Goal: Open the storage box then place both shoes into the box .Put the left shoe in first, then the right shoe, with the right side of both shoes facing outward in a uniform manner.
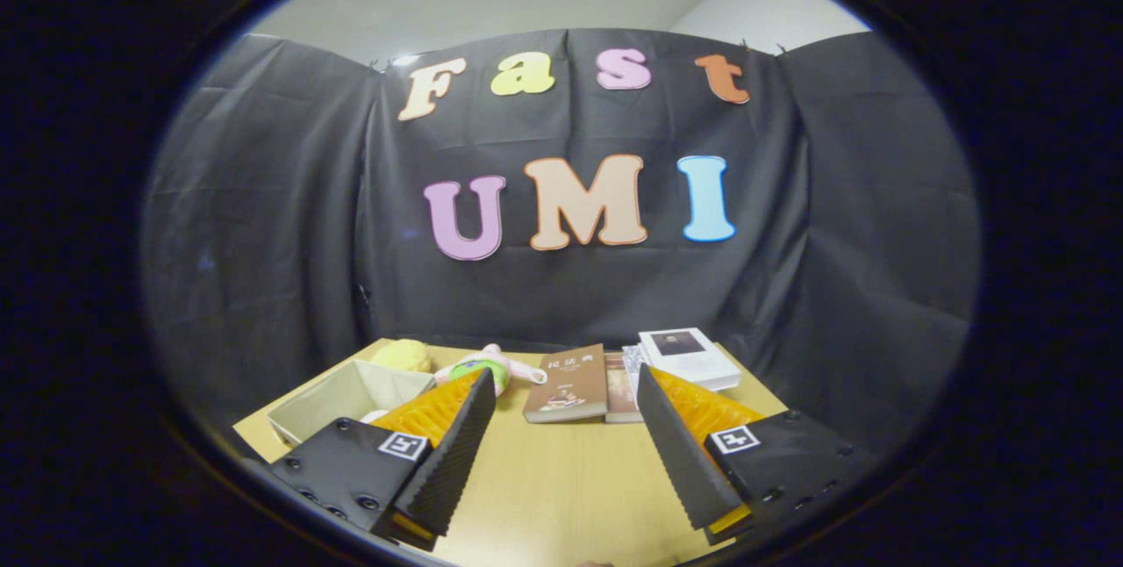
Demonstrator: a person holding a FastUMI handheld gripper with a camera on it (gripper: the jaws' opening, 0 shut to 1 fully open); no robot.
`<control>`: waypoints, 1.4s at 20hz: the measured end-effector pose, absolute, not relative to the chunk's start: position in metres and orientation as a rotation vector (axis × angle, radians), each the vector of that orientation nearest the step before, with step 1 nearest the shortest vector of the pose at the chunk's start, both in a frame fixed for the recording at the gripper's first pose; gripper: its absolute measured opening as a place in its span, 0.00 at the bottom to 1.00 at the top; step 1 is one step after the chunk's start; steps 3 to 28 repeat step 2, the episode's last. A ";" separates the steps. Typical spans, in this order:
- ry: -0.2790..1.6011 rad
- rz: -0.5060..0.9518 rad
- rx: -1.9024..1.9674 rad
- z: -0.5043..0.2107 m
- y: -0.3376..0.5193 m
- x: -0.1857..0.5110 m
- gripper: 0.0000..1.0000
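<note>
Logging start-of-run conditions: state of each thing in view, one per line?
gripper: open, nothing between its fingers, above bare table
storage box: open on top, upright, beyond the left finger
brown book: closed, flat, ahead of the fingers
white book: closed, on a stack
plush toys: lying behind the box

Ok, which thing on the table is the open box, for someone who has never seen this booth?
On the wooden table, look beyond the tip of the left finger of the open gripper. The pale fabric box sits there, open-topped, with a yellow plush toy behind it; the books lie flat.
</note>
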State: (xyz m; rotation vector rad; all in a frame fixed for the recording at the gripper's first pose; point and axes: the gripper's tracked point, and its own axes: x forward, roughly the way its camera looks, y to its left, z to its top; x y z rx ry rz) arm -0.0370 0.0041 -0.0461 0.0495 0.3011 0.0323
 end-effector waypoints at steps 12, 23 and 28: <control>0.282 0.012 0.072 -0.043 -0.005 -0.036 1.00; 0.282 0.012 0.072 -0.043 -0.005 -0.036 1.00; 0.282 0.012 0.072 -0.043 -0.005 -0.036 1.00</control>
